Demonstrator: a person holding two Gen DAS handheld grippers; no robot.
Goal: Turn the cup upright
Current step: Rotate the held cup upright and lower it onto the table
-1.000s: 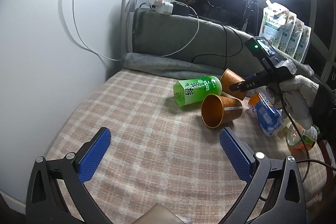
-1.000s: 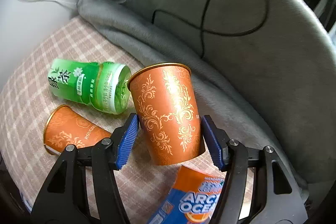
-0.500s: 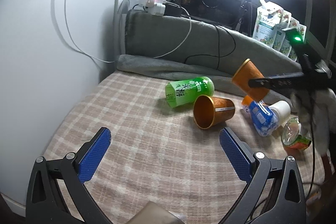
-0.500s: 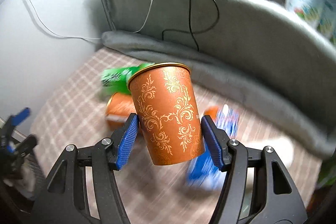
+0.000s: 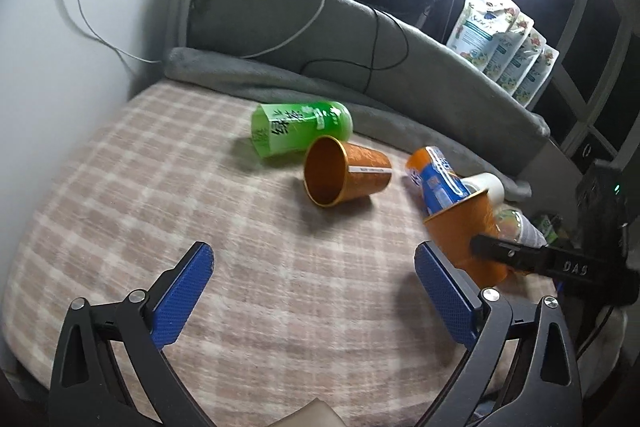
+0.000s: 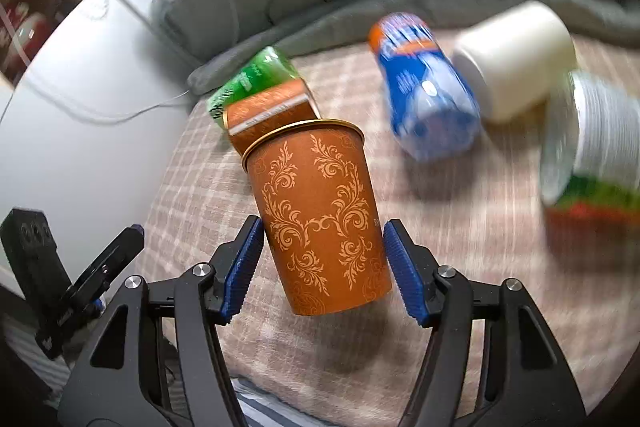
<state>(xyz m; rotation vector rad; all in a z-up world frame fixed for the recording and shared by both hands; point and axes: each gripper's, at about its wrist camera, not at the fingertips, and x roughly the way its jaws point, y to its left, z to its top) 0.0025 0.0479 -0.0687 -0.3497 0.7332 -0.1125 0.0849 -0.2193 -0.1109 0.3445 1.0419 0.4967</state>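
My right gripper (image 6: 323,265) is shut on an orange cup with gold scrollwork (image 6: 318,211), rim up and slightly tilted, just above the checked cloth. The same cup (image 5: 470,233) shows at the right of the left wrist view, held by the right gripper's black finger (image 5: 516,257). A second orange cup (image 5: 346,177) lies on its side mid-table, mouth toward me; it also shows behind the held cup in the right wrist view (image 6: 268,113). My left gripper (image 5: 314,301) is open and empty above the cloth's near part.
A green bottle (image 5: 300,129) lies behind the fallen cup. A blue and orange bottle (image 5: 438,177), a white cup (image 6: 514,57) and a clear bottle (image 6: 592,151) lie at the right. A grey cushion (image 5: 360,39) with cables bounds the back; a white wall (image 5: 60,47) stands left.
My right gripper has carried the orange cup from up near the cushion down to the cloth's front right, turning it rim up. My left gripper has shifted slightly closer.
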